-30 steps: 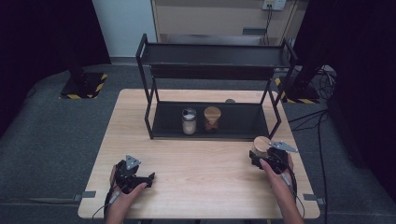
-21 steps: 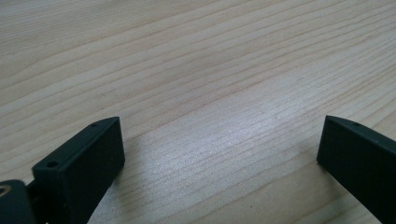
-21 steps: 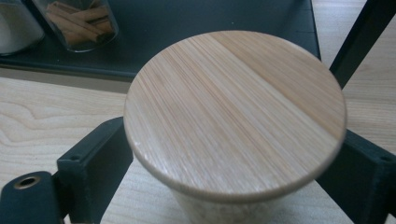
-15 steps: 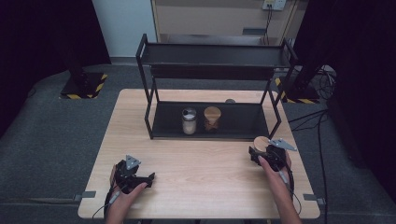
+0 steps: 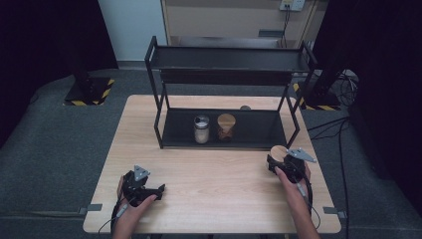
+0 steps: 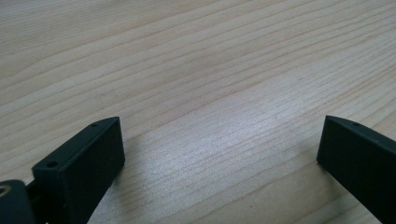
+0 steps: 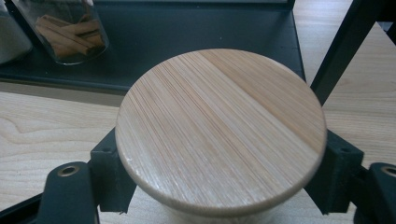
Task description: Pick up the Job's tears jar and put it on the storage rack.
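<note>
Right hand-held gripper point(image 7: 219, 186) has just been closing and its jaws now sit on either side of the jar point(image 7: 219, 130), below the wooden lid, pads against the body as far as the right gripper view shows. So: clamped on the jar. The jar stands on the bench point(image 5: 219, 199) at the right, just in front of the rack point(image 5: 229, 137) and near its right front leg.

Left hand-held gripper point(image 6: 219, 154) is wide open w/ nothing between the jaws, resting low over bare bench at front left.

Risks from here, as I judge them:
- Grip sits right under the lid, so it's high on the jar. If the lid overhang takes the load instead of the body, the lid could pop off or the jar could swing on lift.
- Rack leg is close by. A lift that goes straight toward the lower shelf could knock the leg or the shelf's front lip.
- Two jars already stand on the lower shelf: white jar point(image 5: 201, 129) and stick jar point(image 5: 225, 127). Free space is to their right; drifting left would bump the stick jar.
- Top shelf hangs overhead, so too high a carry hits it.
</note>
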Available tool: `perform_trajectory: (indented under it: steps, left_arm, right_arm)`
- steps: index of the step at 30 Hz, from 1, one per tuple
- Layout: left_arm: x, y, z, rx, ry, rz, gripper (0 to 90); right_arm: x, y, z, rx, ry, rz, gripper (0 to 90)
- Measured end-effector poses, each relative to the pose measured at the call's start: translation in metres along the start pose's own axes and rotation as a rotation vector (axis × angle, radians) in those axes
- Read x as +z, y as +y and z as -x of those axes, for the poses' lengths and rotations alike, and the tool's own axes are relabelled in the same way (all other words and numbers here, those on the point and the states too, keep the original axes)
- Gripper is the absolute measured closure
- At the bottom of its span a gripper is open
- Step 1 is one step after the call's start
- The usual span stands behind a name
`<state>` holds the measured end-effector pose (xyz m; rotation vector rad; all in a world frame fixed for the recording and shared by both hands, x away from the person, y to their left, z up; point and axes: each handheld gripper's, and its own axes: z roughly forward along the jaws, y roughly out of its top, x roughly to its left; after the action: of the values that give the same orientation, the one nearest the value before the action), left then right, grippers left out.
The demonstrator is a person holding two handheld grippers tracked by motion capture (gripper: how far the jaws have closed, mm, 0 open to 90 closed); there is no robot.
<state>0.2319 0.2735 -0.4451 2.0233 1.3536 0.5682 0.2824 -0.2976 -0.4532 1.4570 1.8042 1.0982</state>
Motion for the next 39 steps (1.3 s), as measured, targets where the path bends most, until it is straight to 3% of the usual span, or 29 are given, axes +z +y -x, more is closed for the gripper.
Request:
perform_trajectory:
  steps: [5,39]
  left_arm:
    - [0.0,0.0,0.0,0.0,0.0,0.0,0.0]
    - [0.0,0.0,0.0,0.0,0.0,0.0,0.0]
  right_arm:
    - [-0.001,0.0,-0.004,-0.016,-0.016,0.004,25.4]
    - [-0.035,0.01,-0.011,-0.045,0.026,0.036,26.0]
